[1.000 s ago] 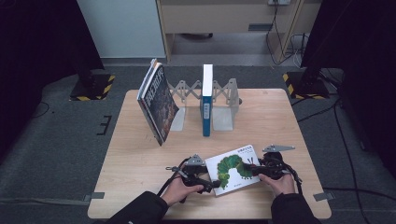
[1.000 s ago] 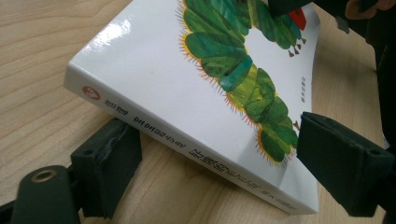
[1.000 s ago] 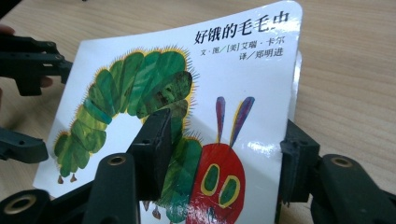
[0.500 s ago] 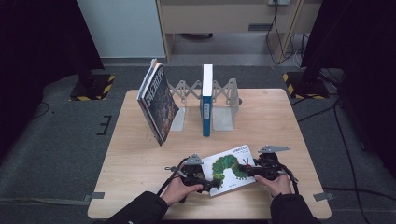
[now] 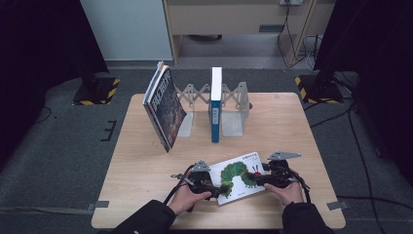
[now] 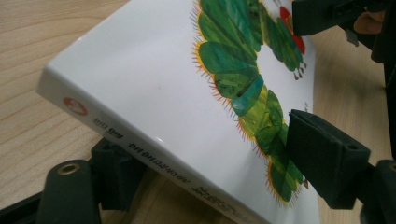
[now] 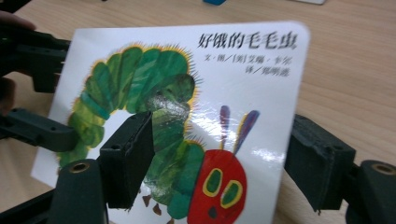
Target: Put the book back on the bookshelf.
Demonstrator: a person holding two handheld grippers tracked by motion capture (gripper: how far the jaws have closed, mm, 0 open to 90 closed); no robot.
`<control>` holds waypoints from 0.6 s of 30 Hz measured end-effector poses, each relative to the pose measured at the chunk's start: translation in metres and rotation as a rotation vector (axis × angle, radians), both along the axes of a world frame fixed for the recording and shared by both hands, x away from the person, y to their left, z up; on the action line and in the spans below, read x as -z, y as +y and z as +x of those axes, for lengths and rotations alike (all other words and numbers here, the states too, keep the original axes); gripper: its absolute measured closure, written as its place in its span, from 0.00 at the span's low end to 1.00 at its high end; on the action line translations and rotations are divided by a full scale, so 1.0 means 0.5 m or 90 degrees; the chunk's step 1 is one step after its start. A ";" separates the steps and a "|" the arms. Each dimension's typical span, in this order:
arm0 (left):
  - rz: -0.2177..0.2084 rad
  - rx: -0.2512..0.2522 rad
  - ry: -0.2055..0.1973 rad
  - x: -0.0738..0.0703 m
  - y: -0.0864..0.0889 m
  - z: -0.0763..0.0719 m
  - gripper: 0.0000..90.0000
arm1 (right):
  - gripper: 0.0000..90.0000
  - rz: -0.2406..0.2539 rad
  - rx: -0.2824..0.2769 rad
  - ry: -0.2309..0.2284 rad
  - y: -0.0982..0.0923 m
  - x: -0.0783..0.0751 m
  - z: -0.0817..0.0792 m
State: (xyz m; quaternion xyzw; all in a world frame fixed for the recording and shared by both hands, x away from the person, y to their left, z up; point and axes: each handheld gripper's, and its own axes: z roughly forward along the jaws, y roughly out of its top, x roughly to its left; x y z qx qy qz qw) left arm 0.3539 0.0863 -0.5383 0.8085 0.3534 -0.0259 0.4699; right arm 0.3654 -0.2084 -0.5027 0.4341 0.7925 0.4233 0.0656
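Observation:
A white board book with a green caterpillar on its cover [image 5: 238, 176] lies near the table's front edge, between my two grippers. My left gripper [image 5: 213, 184] is shut on its spine end: one jaw sits under the book [image 6: 154, 79] and the other on the cover, and they have just been closing. My right gripper [image 5: 260, 179] is at the book's other end. Its jaws have just been opening around the book [image 7: 252, 79]: one fingertip [image 7: 133, 154] is over the cover, the other stands off the edge. In the close views, left gripper [image 6: 208, 140] and right gripper [image 7: 222, 130] both straddle the book.
At the back of the wooden table [image 5: 141, 170] stands a folding metal book rack [image 5: 234, 97]. A blue book [image 5: 215, 114] stands upright in it, and dark books [image 5: 164, 109] lean at its left end. A person's hands and dark sleeves come in from the bottom edge.
My right gripper has shifted slightly left along the book's right end. The book and my left gripper stay about where they were.

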 end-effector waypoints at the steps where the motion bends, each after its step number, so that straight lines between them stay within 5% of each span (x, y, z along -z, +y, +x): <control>1: 0.000 -0.001 0.001 0.000 0.000 0.000 0.25 | 0.30 -0.002 0.006 -0.001 -0.001 -0.001 0.000; 10: -0.002 -0.001 0.001 0.000 0.001 0.001 0.26 | 0.25 -0.019 0.014 -0.023 -0.011 0.002 0.001; 18: -0.002 -0.002 0.001 0.000 0.001 0.001 0.26 | 0.34 -0.019 0.017 0.014 -0.023 0.016 0.003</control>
